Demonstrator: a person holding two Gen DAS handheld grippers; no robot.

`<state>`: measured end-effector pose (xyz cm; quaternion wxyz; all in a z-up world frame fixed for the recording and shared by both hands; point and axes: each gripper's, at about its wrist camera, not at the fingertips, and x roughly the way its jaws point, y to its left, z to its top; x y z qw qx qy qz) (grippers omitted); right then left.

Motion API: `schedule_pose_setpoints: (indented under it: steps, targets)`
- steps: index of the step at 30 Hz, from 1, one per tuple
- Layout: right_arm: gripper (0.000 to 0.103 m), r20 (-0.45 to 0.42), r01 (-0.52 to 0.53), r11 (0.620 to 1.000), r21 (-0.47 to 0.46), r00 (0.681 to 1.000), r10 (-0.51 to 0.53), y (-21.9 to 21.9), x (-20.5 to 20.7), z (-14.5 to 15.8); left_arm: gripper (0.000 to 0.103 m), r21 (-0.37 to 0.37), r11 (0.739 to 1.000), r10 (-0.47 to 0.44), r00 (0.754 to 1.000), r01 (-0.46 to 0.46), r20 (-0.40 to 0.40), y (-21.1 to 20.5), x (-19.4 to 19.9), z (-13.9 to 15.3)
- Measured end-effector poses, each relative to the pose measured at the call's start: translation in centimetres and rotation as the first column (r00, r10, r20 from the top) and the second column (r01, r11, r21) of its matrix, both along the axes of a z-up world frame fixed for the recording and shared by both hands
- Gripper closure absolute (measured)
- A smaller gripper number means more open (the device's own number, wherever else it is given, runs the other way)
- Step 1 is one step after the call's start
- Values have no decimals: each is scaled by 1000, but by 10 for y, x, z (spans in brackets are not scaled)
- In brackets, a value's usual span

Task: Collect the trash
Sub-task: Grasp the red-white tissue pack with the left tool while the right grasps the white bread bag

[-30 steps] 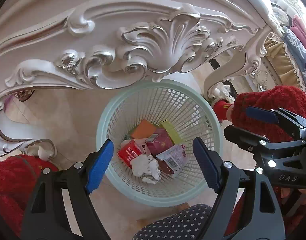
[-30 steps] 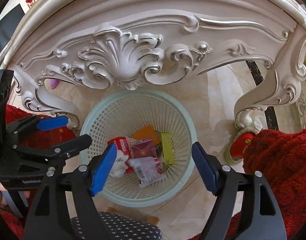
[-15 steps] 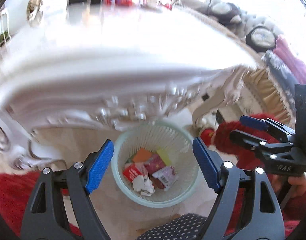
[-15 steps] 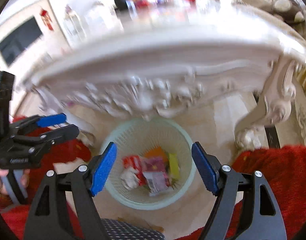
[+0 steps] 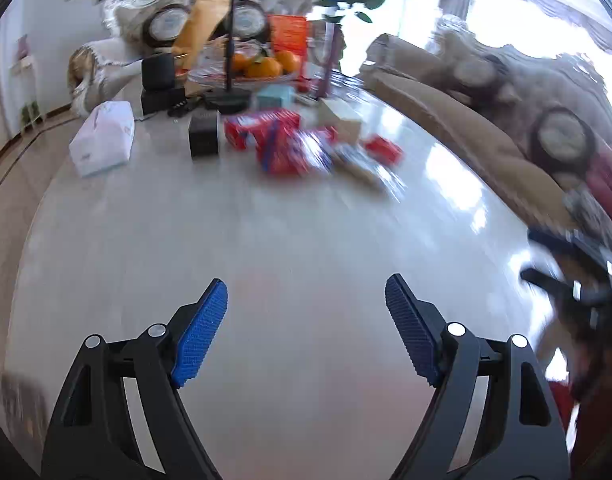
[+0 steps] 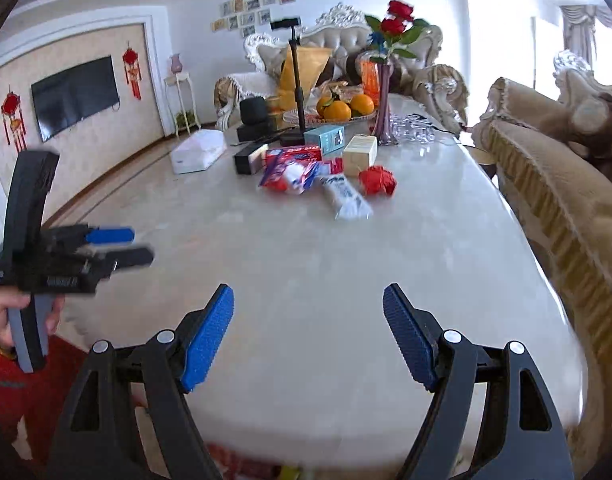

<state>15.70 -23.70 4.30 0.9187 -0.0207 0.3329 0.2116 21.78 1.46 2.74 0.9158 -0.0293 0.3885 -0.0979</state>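
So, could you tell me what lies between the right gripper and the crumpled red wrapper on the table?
Nothing: in the right wrist view, only bare tabletop stretches from the right gripper to the red wrapper.

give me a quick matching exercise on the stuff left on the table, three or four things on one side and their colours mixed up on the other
Things:
1. crumpled wrapper
2. tissue pack
3. vase
4. fruit

Colours:
A. purple
B. orange
C. red
D. white

Pairs: 1-C, 2-D, 3-A, 4-B
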Motion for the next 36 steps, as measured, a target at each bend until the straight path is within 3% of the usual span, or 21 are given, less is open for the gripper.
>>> schedule_pose_setpoints:
  steps: [4, 11, 18, 27, 33, 36]
  targets:
    - [30, -47, -26, 997, -77, 999, 22, 14, 73, -18, 24, -70, 995, 64, 997, -67, -49, -9, 82, -6]
    - [30, -113, -65, 990, -122, 992, 52, 27, 155, -44, 24, -108, 986, 110, 986, -123, -125, -35, 164, -34]
    - [30, -148, -87, 988, -130, 987, 67, 32, 177, -52, 24, -30, 989, 140, 982, -145, -125, -52, 196, -43]
    - [30, -205, -119, 984, -129, 975, 91, 46, 202, -59, 24, 25, 988, 153, 982, -151, -114, -37, 205, -44]
    - [30, -224, -137, 980, -147, 969, 102, 60, 212, -65, 24, -66, 991, 110, 985, -120, -135, -28, 195, -38]
    - [30, -215, -136, 979, -151, 971, 102, 62, 216, -63, 24, 7, 991, 132, 983, -132, -127, -38, 199, -38]
